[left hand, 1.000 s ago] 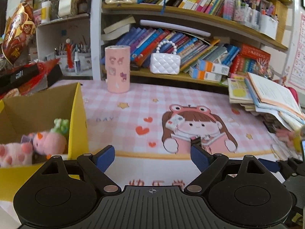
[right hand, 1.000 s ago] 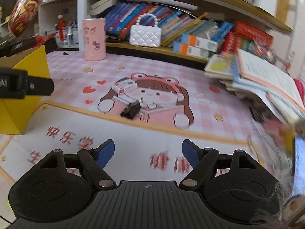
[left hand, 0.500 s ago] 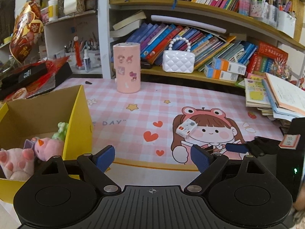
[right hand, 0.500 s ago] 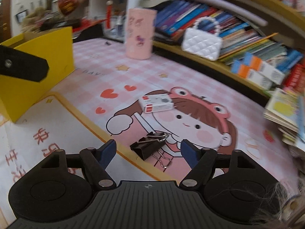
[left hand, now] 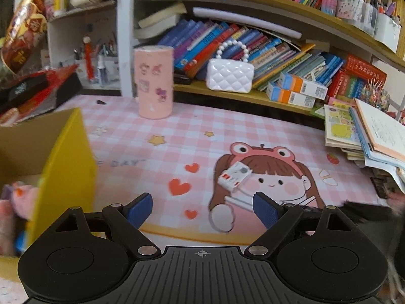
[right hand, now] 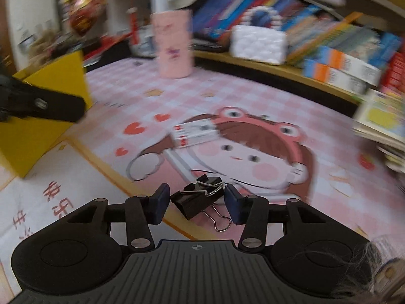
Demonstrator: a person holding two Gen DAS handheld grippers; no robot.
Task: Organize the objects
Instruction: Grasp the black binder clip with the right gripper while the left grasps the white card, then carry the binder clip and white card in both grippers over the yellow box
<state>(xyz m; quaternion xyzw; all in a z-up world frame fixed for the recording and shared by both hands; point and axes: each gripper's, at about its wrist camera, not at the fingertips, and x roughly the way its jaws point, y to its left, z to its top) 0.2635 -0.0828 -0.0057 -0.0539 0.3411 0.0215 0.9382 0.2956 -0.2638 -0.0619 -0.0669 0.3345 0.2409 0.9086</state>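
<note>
two hand-held tongs with blue pads over a pink checked desk mat [left hand: 177, 139] printed with hearts, stars and a cartoon girl in a frog hood. behind the mat, a wooden bookshelf [left hand: 253, 96] crammed with leaning books, with a white quilted purse with a bead handle [left hand: 229, 78] on its lowest board and a tall pink cylinder tin with stickers [left hand: 154, 83] upright on the mat in front of it. to the right, a loose stack of open books [left hand: 354, 136]; to the left, an open yellow cardboard box [left hand: 65, 167] with a blurred pink plush toy [left hand: 22, 195] inside. small white rectangular box with red marks [left hand: 234, 176] flat on the girl's hair, well apart from the yellow box. left gripper [left hand: 202, 207] spread wide above the mat, nothing between its pads. right gripper [right hand: 196, 198] low over the girl's printed chest, jaws just now closing, black metal binder clip [right hand: 195, 202] between them and the pads right up against its two ends, pinching it as far as the blurred right wrist view allows. clip on the mat near the yellow border line, closer to the camera than the white box. long axis across the view from pad to pad, slightly skewed, left end nearer the camera; one silver wire handle folded over the top toward the right pad, the other flat on the mat, pointing back toward the gripper body.
</note>
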